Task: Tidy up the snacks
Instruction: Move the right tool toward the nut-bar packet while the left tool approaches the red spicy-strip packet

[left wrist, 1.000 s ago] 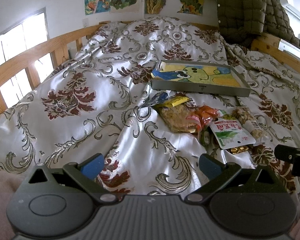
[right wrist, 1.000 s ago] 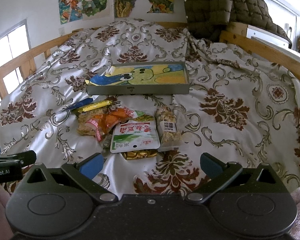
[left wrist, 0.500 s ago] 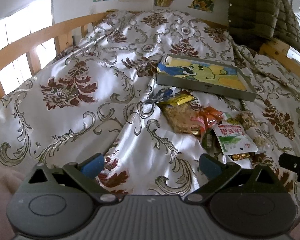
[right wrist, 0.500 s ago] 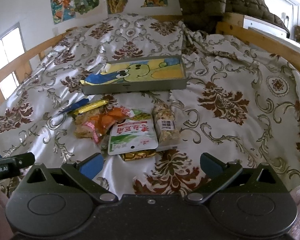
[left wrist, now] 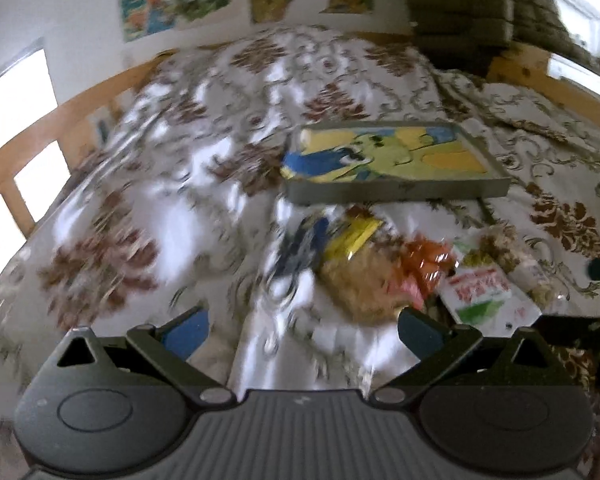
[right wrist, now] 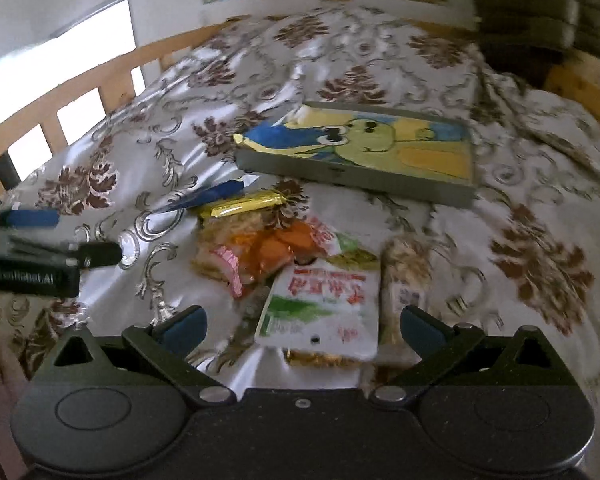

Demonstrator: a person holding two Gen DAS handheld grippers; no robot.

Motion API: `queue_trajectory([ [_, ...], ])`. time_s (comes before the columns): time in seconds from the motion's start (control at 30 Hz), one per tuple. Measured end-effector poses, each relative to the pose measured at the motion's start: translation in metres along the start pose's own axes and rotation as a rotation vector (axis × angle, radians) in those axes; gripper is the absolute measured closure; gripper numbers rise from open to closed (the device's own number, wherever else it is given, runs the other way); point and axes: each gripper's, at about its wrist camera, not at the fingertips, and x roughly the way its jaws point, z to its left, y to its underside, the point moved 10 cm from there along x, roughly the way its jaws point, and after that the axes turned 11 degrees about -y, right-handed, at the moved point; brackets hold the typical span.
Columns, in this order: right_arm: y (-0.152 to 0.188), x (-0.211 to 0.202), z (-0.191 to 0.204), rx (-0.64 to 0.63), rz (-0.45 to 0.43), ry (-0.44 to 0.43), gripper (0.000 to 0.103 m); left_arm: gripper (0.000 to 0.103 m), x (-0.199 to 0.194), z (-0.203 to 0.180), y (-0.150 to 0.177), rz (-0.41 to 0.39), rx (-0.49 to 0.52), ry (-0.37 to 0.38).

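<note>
Snacks (right wrist: 300,256) lay in a loose pile on the bed's patterned bedspread (right wrist: 540,208), just in front of a shallow grey tray (right wrist: 356,178). Compared with half a second earlier, both cameras had come closer to the pile, and the left view had blurred. The white and green packet (right wrist: 320,308) now sat between the fingers of the right hand-held gripper (right wrist: 302,326), whose jaws stood wide apart, holding nothing. The left hand-held gripper (left wrist: 302,326) was likewise spread open and empty, over bare bedspread beside the pile. The tray held only a cartoon picture lining (right wrist: 380,138); no snack lay in it. A yellow wrapper (right wrist: 244,204) and a blue packet (right wrist: 208,196) lay at the pile's far left edge.
</note>
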Motion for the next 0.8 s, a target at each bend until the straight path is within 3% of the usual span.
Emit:
queue_trajectory([
  [0.17, -0.017, 0.033, -0.006, -0.147, -0.017, -0.022, 0.001, 0.000, 0.029, -0.020, -0.021, -0.023, 0.062, 0.108],
  [0.3, -0.022, 0.053, -0.021, -0.242, 0.023, -0.027, 0.001, 0.000, 0.040, -0.035, -0.019, 0.010, 0.001, 0.233],
  [0.4, -0.024, 0.053, -0.046, -0.182, 0.038, 0.016, 0.001, 0.000, 0.046, -0.044, -0.014, 0.014, 0.008, 0.270],
  [0.53, -0.022, 0.052, -0.080, -0.036, 0.052, 0.065, 0.001, 0.000, 0.044, -0.069, -0.014, -0.032, 0.127, 0.320],
  [0.67, -0.017, 0.059, -0.097, 0.047, 0.063, 0.064, 0.001, 0.000, 0.044, -0.098, -0.022, -0.080, 0.239, 0.356],
  [0.8, -0.017, 0.064, -0.097, 0.063, 0.063, 0.038, 0.007, 0.000, 0.058, -0.124, -0.030, -0.075, 0.310, 0.397],
])
